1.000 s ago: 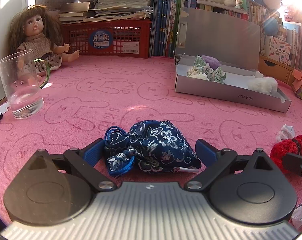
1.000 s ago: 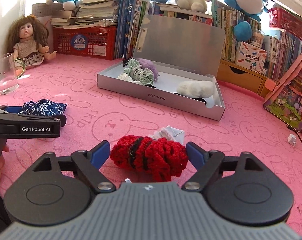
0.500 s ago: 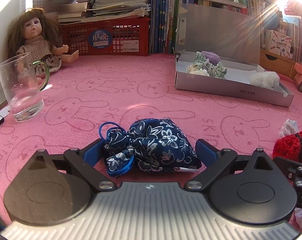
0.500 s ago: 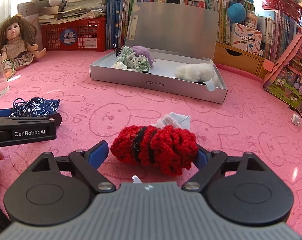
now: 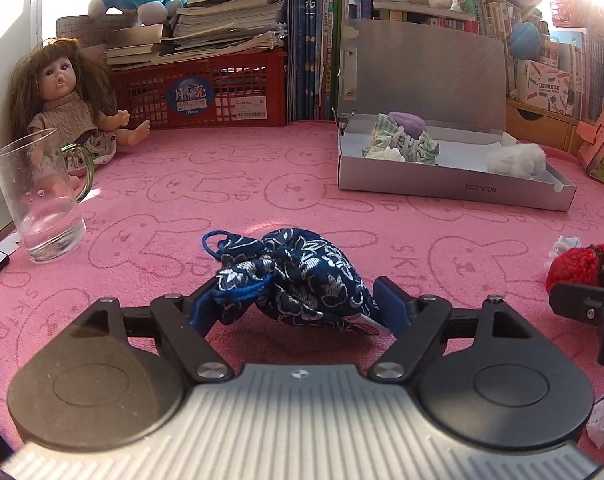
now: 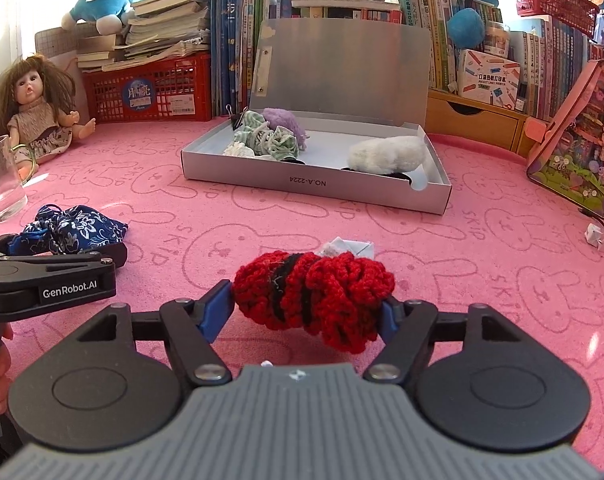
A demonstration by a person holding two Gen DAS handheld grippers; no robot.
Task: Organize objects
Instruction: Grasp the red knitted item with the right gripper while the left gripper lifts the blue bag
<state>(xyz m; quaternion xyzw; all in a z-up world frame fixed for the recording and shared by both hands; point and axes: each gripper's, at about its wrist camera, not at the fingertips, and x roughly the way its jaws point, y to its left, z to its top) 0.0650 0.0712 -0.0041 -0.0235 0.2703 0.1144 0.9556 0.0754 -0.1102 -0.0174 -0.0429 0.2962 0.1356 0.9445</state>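
My left gripper (image 5: 298, 306) is shut on a dark blue floral drawstring pouch (image 5: 298, 276) and holds it just above the pink mat. My right gripper (image 6: 307, 312) is shut on a red and black crocheted item (image 6: 313, 292), lifted off the mat. The pouch also shows at the left of the right wrist view (image 6: 72, 230), and the red item at the right edge of the left wrist view (image 5: 585, 266). An open grey box (image 6: 313, 182) with raised lid stands beyond, holding several small fabric items and a white fluffy one (image 6: 385, 154).
A glass mug (image 5: 38, 200) stands at the left, a doll (image 5: 68, 104) behind it. A red crate (image 5: 206, 94), books and plush toys line the back. Crumpled white paper (image 6: 347, 246) lies beyond the red item. A pink toy case (image 6: 577, 148) leans at right.
Both grippers have closed on their objects and lifted them slightly: the left on the blue pouch, the right on the red crocheted item. The paper under the red item stays on the mat.
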